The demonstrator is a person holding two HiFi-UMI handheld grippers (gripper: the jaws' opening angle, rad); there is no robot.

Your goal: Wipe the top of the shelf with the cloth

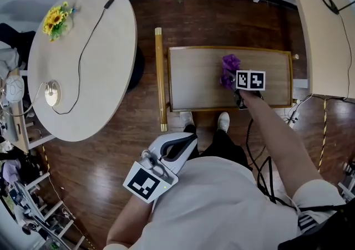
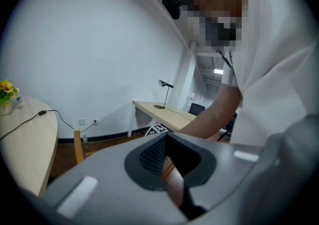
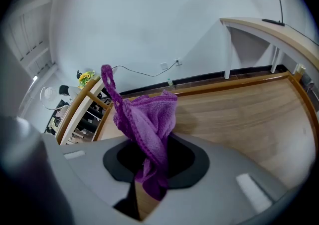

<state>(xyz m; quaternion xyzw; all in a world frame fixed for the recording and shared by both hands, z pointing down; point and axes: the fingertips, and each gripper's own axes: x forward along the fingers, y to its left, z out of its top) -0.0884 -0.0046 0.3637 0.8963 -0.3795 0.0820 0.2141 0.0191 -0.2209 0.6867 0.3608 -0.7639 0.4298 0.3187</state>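
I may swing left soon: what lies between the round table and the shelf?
Head view: a pale wooden bar left of the shelf, then dark floor up to the round table.

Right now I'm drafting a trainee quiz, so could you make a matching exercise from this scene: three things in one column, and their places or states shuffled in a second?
Things:
1. purple fuzzy cloth
2. bunch of yellow flowers
3. left claw

Places or states:
A. on the round pale table
B. pinched in the right claw at the rimmed wooden shelf top
C. empty, held back near the person's body

Pairs: 1-B, 2-A, 3-C
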